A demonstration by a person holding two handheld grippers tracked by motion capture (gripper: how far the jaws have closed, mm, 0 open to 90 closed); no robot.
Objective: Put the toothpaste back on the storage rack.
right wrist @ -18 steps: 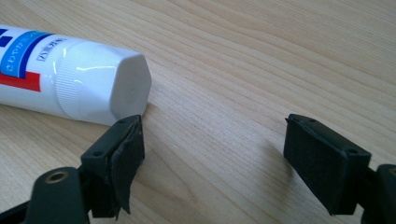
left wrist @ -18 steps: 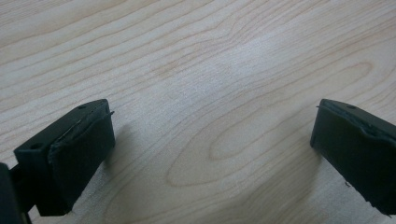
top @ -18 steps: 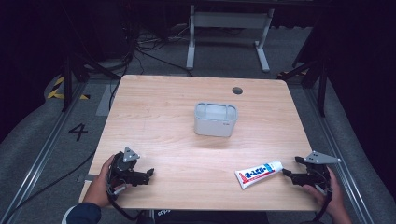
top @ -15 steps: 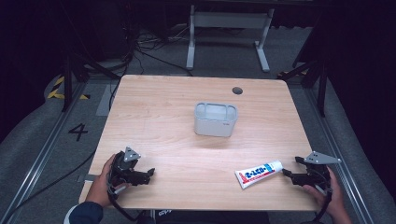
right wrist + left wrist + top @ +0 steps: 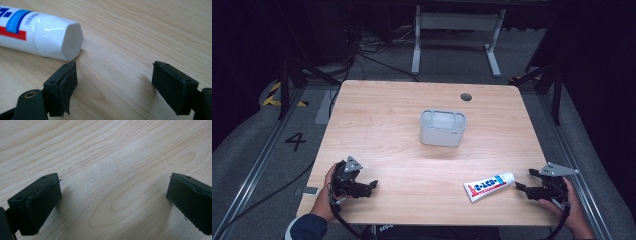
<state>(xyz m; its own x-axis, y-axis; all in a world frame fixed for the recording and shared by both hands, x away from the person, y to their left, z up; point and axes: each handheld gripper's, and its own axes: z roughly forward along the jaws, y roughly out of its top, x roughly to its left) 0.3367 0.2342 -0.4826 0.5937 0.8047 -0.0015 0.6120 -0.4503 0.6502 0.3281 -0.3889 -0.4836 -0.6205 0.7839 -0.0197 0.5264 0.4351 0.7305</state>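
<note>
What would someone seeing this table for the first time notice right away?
Probably the white toothpaste tube with its red and blue print, lying near the front right edge of the pale wooden table, its cap end just ahead of the open right tongs. Next comes the small grey open-topped container standing alone near the table's middle. The left tongs rest open at the front left with nothing between their jaws.

Obstacles: grey rectangular plastic container (image 5: 442, 128) mid-bench; white toothpaste tube (image 5: 489, 185) near right front edge | Free: remaining light wooden bench (image 5: 382, 125) surface open.
</note>
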